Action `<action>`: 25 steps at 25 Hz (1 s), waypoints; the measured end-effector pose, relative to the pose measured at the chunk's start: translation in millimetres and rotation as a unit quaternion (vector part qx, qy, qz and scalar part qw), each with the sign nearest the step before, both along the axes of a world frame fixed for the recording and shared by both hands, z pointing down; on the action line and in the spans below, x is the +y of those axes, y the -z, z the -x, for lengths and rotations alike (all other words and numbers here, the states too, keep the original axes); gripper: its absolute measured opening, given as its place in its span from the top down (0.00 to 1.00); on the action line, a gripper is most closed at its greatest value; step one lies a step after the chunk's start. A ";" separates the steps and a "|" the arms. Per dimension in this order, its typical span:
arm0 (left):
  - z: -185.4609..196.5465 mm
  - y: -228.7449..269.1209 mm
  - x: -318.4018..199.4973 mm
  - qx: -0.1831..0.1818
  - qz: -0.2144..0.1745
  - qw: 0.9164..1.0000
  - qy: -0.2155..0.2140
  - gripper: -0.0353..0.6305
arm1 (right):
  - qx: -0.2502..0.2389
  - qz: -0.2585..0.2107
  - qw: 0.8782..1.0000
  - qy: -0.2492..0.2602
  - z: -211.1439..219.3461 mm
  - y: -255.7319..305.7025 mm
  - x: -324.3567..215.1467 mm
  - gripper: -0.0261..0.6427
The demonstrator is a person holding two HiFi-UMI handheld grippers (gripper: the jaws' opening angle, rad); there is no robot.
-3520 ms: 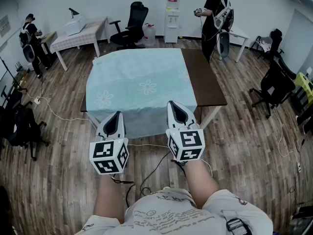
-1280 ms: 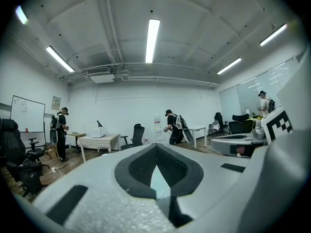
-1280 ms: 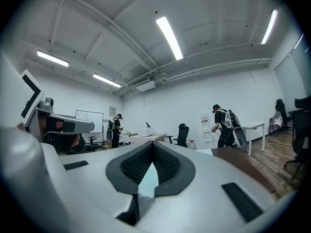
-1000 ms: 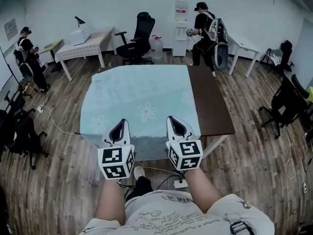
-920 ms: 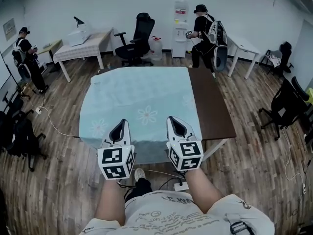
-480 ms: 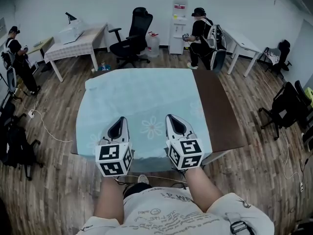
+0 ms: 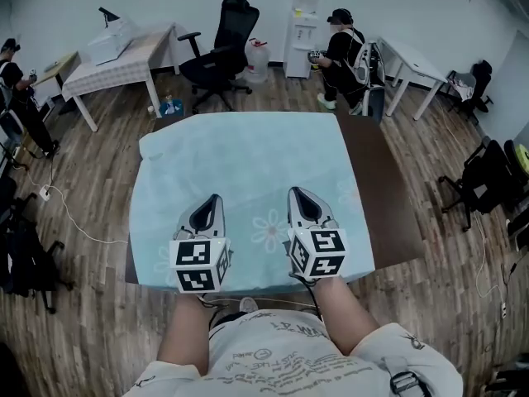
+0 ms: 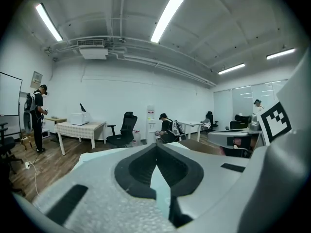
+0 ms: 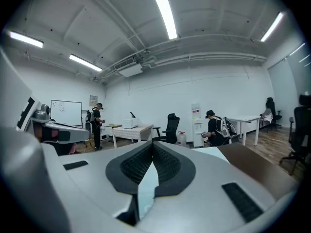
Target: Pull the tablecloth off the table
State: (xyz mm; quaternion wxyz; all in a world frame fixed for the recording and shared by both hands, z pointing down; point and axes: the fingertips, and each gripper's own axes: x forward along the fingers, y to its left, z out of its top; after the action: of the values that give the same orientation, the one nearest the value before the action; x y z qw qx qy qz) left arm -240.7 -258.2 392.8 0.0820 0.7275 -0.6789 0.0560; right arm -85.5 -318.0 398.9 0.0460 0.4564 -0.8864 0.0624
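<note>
Pale blue cloth, one sheet: the tablecloth (image 7: 248, 155) covers most of the one dark brown table (image 7: 393, 222) and leaves a bare strip along its 3 o'clock side. Two grippers are over the cloth near its 6 o'clock edge, the left gripper (image 7: 211, 203) and the right gripper (image 7: 301, 197) side by side, both pointing to 12 o'clock. Nearly all of the cloth stretches away from them toward 12 o'clock, and its near hem lies just under their marker cubes. Each gripper's jaws meet at the tips with nothing pinched; only a sliver of blue shows through the slit behind the tips.

The cloth is thin, smooth and roughly square, printed with white flowers, one flower (image 7: 269, 231) lying between the grippers. The grippers are white shells with black ribbed pads (image 9: 133, 166). Past the table at 12 o'clock stands one black chair (image 7: 227, 31). One person (image 7: 339, 44) crouches at 1 o'clock, and a second person (image 7: 16, 89) stands at 10 o'clock. The floor (image 7: 83, 321) is wood plank.
</note>
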 end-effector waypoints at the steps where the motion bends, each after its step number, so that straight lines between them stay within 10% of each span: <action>1: 7.7 -1.3 -9.3 0.004 0.003 1.000 -0.002 0.93 | 0.002 0.001 1.000 -0.008 2.4 -0.4 -8.8 0.94; 15: 72.7 -86.5 -104.7 0.035 0.099 0.994 0.030 0.92 | 0.048 0.084 0.988 -0.124 -52.1 -71.8 -95.7 0.94; 18: 75.3 -108.6 -121.4 0.035 0.127 0.991 0.028 0.77 | 0.055 0.108 0.982 -0.145 -72.4 -96.8 -115.2 0.94; 25: 102.7 -186.2 -148.0 0.061 0.230 0.971 0.026 0.69 | 0.095 0.191 0.963 -0.163 -110.1 -173.7 -155.1 0.73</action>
State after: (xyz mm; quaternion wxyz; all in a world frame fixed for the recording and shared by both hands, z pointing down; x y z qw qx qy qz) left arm -343.4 -406.2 579.0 0.2898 0.6737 -0.6599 0.1636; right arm 24.6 -473.2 572.7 0.2056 0.5810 -0.7635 0.1931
